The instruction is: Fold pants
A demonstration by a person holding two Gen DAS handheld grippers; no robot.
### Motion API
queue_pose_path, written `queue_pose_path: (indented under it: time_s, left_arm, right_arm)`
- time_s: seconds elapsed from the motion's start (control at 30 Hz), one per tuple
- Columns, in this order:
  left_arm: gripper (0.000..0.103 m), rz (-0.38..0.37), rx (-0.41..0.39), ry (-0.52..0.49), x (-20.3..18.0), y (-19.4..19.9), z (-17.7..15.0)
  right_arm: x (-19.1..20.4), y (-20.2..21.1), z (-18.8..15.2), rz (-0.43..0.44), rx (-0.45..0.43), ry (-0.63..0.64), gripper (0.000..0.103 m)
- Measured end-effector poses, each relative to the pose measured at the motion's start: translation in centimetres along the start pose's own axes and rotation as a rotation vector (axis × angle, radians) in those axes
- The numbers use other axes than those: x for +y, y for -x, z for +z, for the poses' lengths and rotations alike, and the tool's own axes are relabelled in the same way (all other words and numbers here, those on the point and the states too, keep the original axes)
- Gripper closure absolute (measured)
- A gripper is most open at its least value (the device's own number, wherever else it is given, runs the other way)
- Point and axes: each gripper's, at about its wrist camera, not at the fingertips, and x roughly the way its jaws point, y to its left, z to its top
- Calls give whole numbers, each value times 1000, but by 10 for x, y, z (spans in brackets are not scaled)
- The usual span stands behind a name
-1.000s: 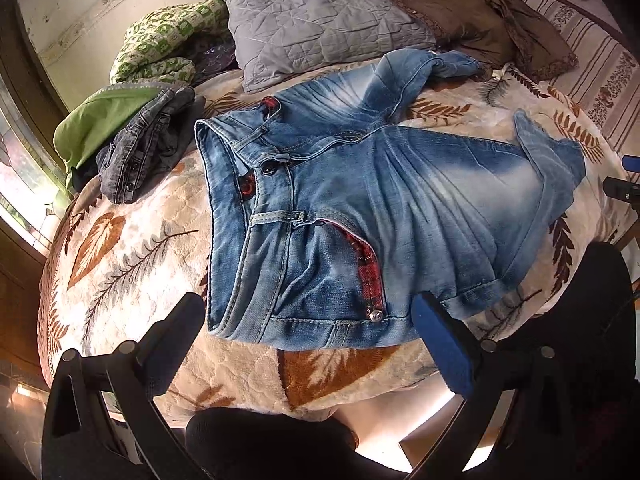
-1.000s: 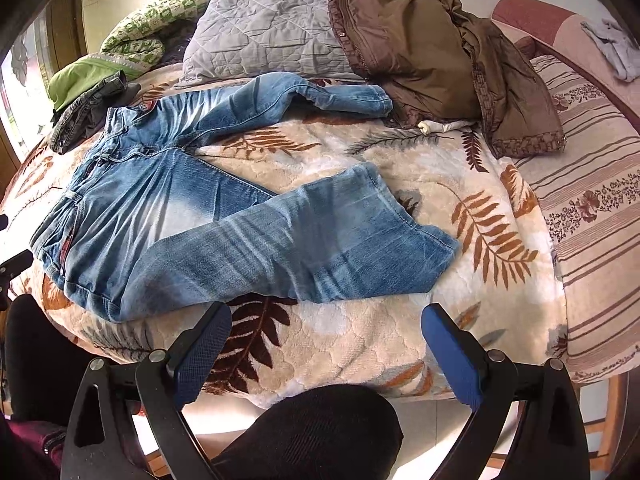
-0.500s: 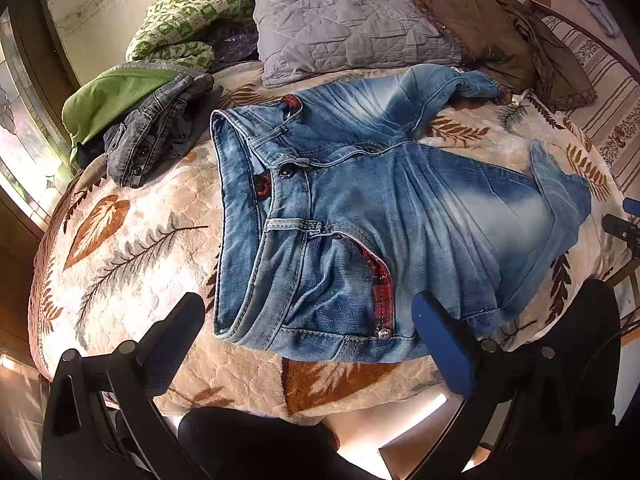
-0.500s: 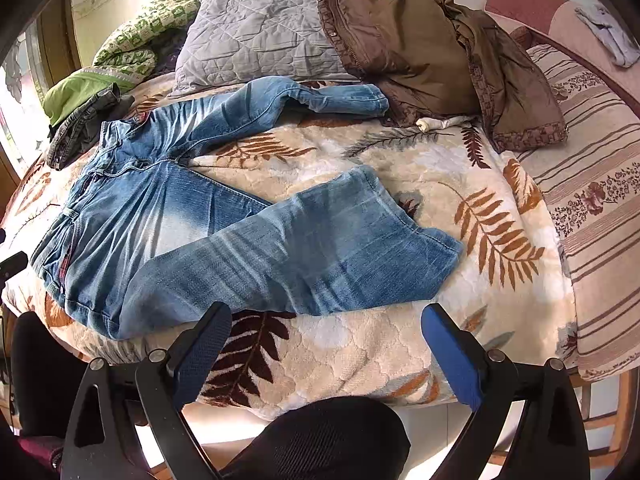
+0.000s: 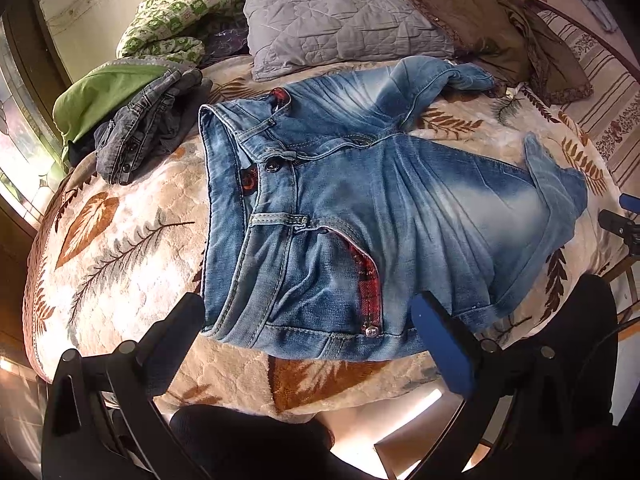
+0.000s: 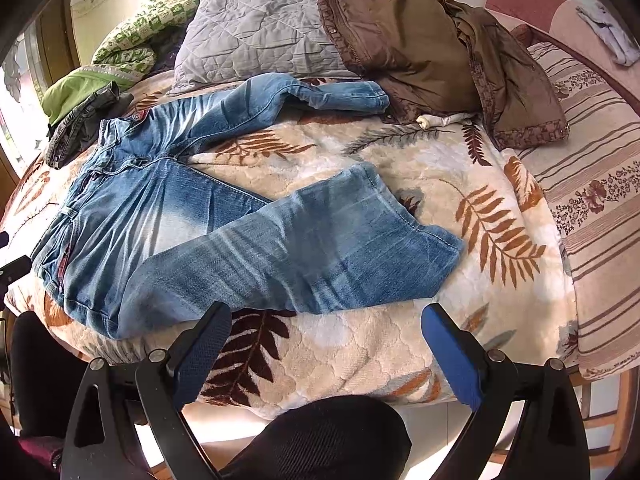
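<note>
While both tools hang open and empty over its near edge, a bed (image 6: 360, 352) with a leaf-print blanket carries everything here. One pair of blue jeans (image 6: 208, 236) lies flat and unfolded on the blanket, waistband toward the left, its two legs spread apart toward the right. Behind it sit one grey quilted pillow (image 6: 256, 32), one brown jacket (image 6: 420, 40) touching the far leg's hem, one green patterned cloth (image 5: 176, 20), one plain green garment (image 5: 100, 96) and one dark grey garment (image 5: 148, 132). The left tool (image 5: 304, 312) hovers at the waistband; the right tool (image 6: 326, 330) hovers just before the near leg.
</note>
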Motion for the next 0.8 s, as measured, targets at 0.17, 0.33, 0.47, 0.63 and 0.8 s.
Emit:
queue_pose_path:
  time_s: [0.17,0.33,0.47,0.63,0.8]
  left_arm:
    - [0,2,-1,0,-1,1,1]
    - [0,4,23,19,3,-3,3]
    - [0,-7,51,69,16,-3,6]
    - [0,-93,107,251,54,-1,8]
    - [0,-183,146,405,74,-5,-11]
  right_arm:
    - [-2,0,-1,0,1,-5,7]
    - [-7,-1,-4,8,1,-19,7]
    - [-19,-3,-2,34,5,-56,7]
    - [-53,-12,6,64,33,-179,7]
    - [-83,-30,9,134,70,-322,7]
